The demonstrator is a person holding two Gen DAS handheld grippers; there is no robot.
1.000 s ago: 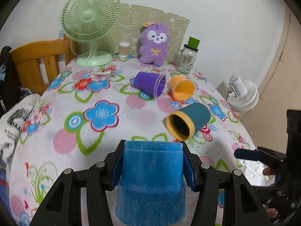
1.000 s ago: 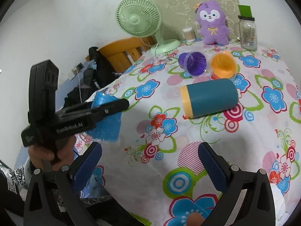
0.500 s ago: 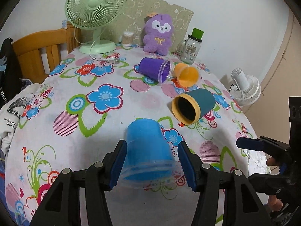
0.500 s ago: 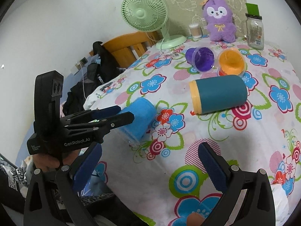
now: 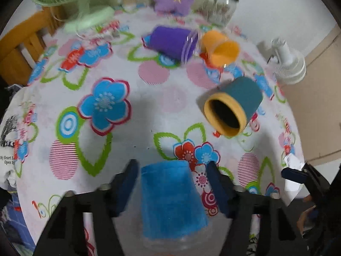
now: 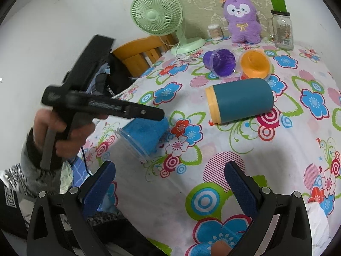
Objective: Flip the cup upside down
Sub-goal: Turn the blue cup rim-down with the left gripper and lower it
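- Left wrist view, nearest first: the blue cup [image 5: 172,200] sits between the fingers of the left gripper [image 5: 171,183], its closed base pointing away and its clear plastic rim toward the camera. There looks to be a gap on both sides, so I'd call the jaws parted rather than clamped.
- From the right wrist view the blue cup [image 6: 142,136] is at the near left edge of the floral tablecloth [image 6: 245,149], tilted, rim down and outward, not yet flat.
- It looks light and thin-walled, with a fuzzy blue sleeve that should grip well. The clear rim would likely flex, so the mid-body sleeve is the place to hold.
- The right gripper [image 6: 170,181] hovers empty over the cloth, jaws wide apart.
- Half a second ago the pads pressed the cup's sides and it was held higher. Now it is lower and turned further over.
- Further off lie a teal tumbler [image 5: 234,104], a purple cup [image 5: 170,41] and an orange cup [image 5: 221,49], all on their sides.
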